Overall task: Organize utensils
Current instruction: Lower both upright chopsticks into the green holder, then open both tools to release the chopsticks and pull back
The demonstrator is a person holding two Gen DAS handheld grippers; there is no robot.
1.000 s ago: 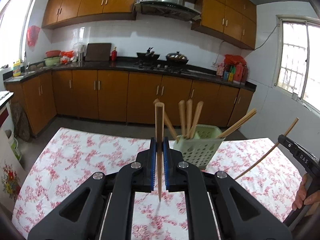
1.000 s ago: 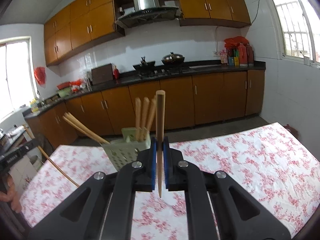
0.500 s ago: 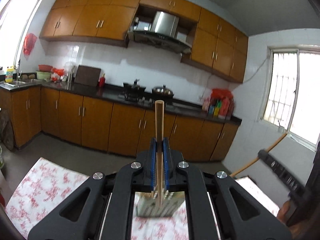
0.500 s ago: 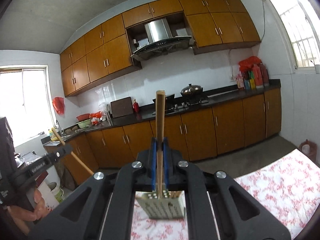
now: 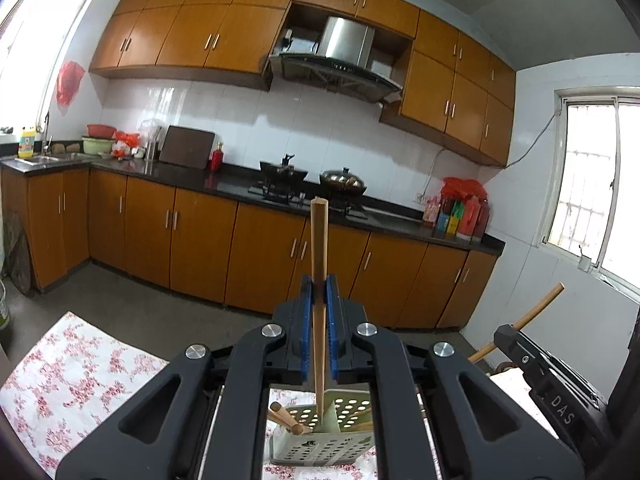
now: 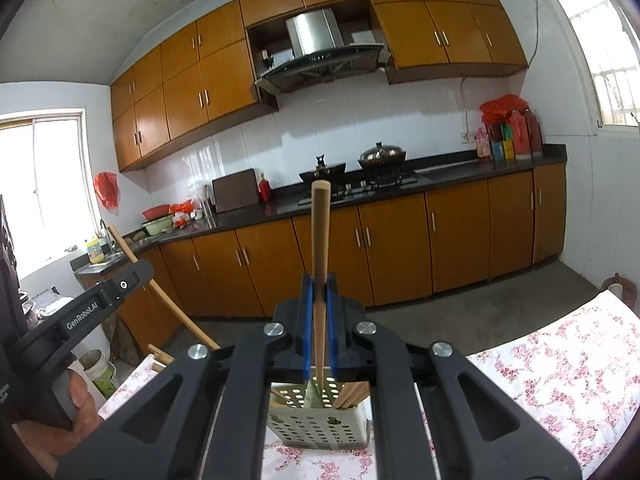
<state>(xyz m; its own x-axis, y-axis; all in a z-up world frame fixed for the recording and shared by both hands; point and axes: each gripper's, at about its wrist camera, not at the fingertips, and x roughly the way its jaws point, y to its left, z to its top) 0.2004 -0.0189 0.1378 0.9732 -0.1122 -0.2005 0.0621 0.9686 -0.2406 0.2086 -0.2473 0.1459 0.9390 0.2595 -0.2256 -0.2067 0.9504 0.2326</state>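
— Wooden chopstick (image 5: pixel 319 280), a long tan tapered stick, stands upright in the left gripper (image 5: pixel 319 292), whose blue pads are pinched tight on its shaft. The right gripper (image 6: pixel 319 296) clamps a second tan wooden chopstick (image 6: pixel 320 272) the same way.

— Where is the holder?

— At six o'clock in both wrist views: a pale green perforated plastic utensil basket (image 5: pixel 320 450) on the red-and-white floral tablecloth (image 5: pixel 80 376), with several chopsticks already leaning inside. Each held tip hangs just over its open top, near the middle divider.

— So which step is this?

— I judge it the drop-in: both sticks carried and lined up above the basket, not yet released.

— And next?

— Probably lower each tip straight into a compartment, clear of the leaning sticks, then part the pads. The other gripper sits at four o'clock in the left view, so the two hands need room.
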